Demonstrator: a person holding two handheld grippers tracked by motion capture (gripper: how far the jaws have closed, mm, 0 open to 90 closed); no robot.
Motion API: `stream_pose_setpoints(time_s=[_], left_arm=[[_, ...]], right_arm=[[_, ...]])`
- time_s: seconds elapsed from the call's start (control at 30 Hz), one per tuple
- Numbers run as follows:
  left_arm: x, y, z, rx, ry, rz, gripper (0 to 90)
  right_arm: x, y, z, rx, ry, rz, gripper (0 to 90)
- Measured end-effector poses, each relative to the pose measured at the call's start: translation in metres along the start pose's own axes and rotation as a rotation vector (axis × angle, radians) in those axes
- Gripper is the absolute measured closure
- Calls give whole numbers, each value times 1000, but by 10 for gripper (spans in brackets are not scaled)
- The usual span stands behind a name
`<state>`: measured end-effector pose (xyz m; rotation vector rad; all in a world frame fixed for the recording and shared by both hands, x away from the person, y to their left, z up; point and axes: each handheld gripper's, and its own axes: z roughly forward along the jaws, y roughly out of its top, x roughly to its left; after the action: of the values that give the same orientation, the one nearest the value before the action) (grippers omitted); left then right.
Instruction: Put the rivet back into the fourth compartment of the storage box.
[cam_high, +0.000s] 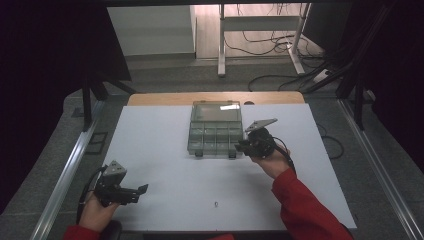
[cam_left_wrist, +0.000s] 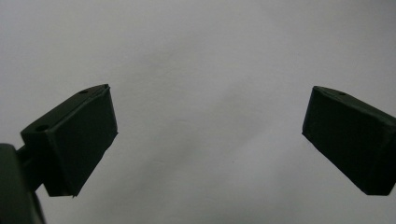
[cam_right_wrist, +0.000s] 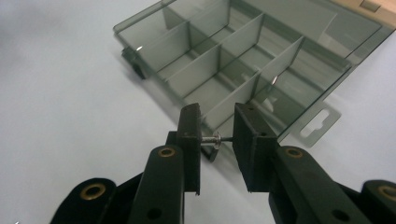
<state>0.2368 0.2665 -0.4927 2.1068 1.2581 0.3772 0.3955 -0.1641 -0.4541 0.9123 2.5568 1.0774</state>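
Observation:
A clear grey compartment box (cam_high: 215, 131) lies open on the white table (cam_high: 165, 150), its lid folded back. My right gripper (cam_high: 240, 145) sits at the box's near right corner, shut on a small metal screw (cam_right_wrist: 215, 138) held crosswise between its jaws, just short of the box (cam_right_wrist: 243, 60) and its dividers. My left gripper (cam_high: 144, 190) rests near the table's front left, pointing right, jaws wide open with only bare white surface between its fingers (cam_left_wrist: 74, 140). A second small screw (cam_high: 216, 203) lies loose on the table near the front edge.
Red sleeves come in from the bottom, the right forearm (cam_high: 305, 205) crossing the front right of the table. Beyond the table's wooden far edge (cam_high: 215, 98) are a grey floor, cables and a white desk frame (cam_high: 260, 30). Metal rails run along both sides.

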Motion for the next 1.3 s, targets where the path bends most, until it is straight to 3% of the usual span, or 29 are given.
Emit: stream_pose_setpoints(time_s=[0.83, 1.17, 1.3], left_arm=[[0, 0, 0, 3, -4, 4, 36], [0, 0, 0, 2, -5, 3, 36], [0, 0, 0, 2, -6, 3, 36]], right_arm=[[-44, 30, 36, -7, -77, 87, 722], [-55, 31, 52, 24, -111, 112, 717], [-59, 30, 53, 21, -119, 123, 672]])
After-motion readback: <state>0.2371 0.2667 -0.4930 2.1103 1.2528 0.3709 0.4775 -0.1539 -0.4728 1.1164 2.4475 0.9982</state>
